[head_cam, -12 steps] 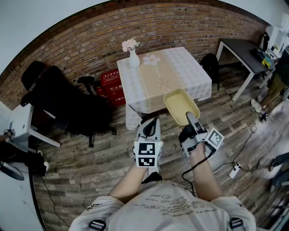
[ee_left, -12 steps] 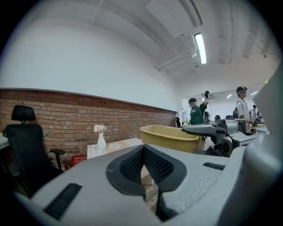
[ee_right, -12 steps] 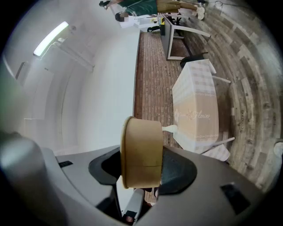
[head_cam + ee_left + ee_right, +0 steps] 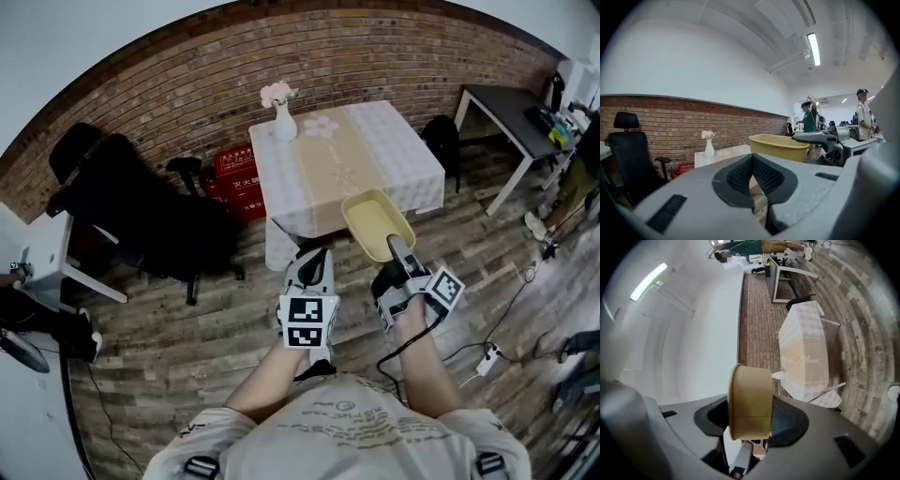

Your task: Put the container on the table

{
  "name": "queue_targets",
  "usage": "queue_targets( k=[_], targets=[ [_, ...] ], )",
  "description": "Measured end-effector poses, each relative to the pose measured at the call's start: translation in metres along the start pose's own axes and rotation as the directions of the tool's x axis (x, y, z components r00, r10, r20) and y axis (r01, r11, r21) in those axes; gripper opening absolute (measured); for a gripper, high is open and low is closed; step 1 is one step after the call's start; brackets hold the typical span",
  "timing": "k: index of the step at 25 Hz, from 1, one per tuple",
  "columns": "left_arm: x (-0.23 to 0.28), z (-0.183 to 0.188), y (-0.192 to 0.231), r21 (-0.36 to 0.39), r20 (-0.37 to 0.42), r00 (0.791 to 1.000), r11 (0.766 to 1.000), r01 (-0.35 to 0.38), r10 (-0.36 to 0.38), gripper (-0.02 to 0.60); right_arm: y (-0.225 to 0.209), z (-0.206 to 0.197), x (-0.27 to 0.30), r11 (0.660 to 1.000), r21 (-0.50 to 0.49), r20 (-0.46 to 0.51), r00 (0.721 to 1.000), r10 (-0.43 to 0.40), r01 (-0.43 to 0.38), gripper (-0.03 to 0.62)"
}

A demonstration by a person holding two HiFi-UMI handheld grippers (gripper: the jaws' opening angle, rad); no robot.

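Observation:
A pale yellow rectangular container (image 4: 377, 225) hangs in the air just short of the table's near edge. My right gripper (image 4: 396, 247) is shut on its near rim; in the right gripper view the container's wall (image 4: 749, 400) sits clamped between the pads. The table (image 4: 347, 159) wears a white and beige cloth and stands against the brick wall. My left gripper (image 4: 312, 270) hovers left of the container with nothing in it, its pads meeting in the left gripper view, where the container (image 4: 779, 146) shows to the right.
A white vase with flowers (image 4: 279, 112) stands at the table's far left corner. A black office chair (image 4: 141, 211) is to the left, red crates (image 4: 234, 183) sit by the wall. A dark desk (image 4: 511, 117) stands at the right. Cables and a power strip (image 4: 487, 356) lie on the wood floor.
The table and room have shifted slightly in the head view. Both grippers and the container sit in almost the same place.

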State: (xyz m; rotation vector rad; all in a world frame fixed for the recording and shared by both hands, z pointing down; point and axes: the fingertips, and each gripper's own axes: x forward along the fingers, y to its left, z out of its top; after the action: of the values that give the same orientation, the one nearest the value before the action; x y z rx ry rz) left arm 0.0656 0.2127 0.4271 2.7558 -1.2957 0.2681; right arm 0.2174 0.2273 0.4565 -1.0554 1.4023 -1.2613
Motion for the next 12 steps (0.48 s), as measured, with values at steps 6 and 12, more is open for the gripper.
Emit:
queue_targets(
  k=[6,12],
  targets=[
    [0.02,0.002,0.018,-0.003,-0.01,1.0,1.0,0.002,-0.002,0.005,-0.002,0.002,0.028,1.0,0.01,-0.017,1.0,0.001,-0.001,0.209],
    [0.049,0.007,0.047,-0.007,-0.015,1.0,1.0,-0.005,0.005,0.005,-0.008,0.001,0.071,1.0,0.001,-0.039,0.999,-0.002,0.002,0.209]
  ],
)
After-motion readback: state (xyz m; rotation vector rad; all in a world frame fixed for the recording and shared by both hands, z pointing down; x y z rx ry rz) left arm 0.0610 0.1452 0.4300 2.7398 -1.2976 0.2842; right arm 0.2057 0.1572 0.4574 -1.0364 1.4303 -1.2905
